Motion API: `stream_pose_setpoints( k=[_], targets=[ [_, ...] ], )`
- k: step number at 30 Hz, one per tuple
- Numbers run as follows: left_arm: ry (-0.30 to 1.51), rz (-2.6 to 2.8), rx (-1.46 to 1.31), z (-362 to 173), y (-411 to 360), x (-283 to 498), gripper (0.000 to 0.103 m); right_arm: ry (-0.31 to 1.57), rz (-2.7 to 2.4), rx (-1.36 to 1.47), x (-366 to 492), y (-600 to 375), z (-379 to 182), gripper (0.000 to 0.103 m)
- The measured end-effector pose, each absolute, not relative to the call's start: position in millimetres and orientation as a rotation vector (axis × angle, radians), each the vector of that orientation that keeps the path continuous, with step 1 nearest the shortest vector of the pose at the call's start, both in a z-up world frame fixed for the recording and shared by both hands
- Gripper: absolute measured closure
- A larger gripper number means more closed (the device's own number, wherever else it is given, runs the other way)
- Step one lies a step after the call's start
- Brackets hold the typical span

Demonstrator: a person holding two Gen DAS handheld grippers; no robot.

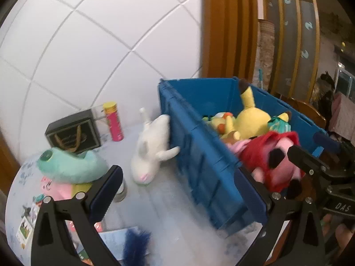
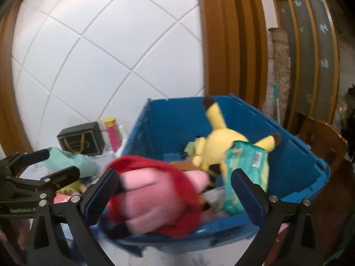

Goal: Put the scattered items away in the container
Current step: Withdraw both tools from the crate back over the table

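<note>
A blue plastic crate stands on the table and holds a yellow plush, a green packet and other toys. A pink and red plush lies blurred at the crate's near rim, between the wide-apart fingers of my right gripper, not pinched. My left gripper is open and empty beside the crate. A white plush leans on the crate's outer wall. A teal plush lies left on the table.
A dark box and a pink tube with a yellow cap stand by the tiled wall. A dark blue furry item and printed cards lie near the table's front. A wooden chair stands right of the crate.
</note>
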State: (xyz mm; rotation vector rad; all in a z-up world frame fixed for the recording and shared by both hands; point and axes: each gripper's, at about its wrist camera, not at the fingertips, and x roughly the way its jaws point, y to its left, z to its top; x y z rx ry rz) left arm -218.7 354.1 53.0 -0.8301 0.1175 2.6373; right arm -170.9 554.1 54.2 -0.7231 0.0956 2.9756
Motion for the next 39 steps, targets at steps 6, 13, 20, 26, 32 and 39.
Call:
stream_pose_setpoints(
  k=[6, 13, 20, 26, 32, 39],
  targets=[
    [0.097, 2.677, -0.878, 32.5, 290.8, -205.8, 0.001, 0.057, 3.027, -0.746, -159.6, 491.5, 49.9, 0.000],
    [0.065, 2.725, -0.945, -1.2, 215.2, -192.8, 0.001, 0.013, 3.060, -0.798, -144.8, 427.3, 37.2, 0.000],
    [0.051, 2.759, -1.093, -55.0, 147.8, -185.7, 0.001, 0.009, 3.053, -0.998, -148.2, 373.6, -16.1, 0.000],
    [0.042, 2.810, -1.229, -92.3, 107.7, -177.1, 0.001, 0.001, 3.003, -1.244, -163.6, 351.0, -71.2, 0.000],
    [-0.002, 2.909, -1.387, -116.2, 59.5, -162.6, 0.001, 0.008, 3.011, -1.432, -185.7, 334.1, -110.7, 0.000],
    [-0.082, 3.036, -1.541, -131.6, -7.1, -130.2, 0.001, 0.013, 3.075, -1.589, -202.9, 285.9, -138.9, 0.000]
  ],
)
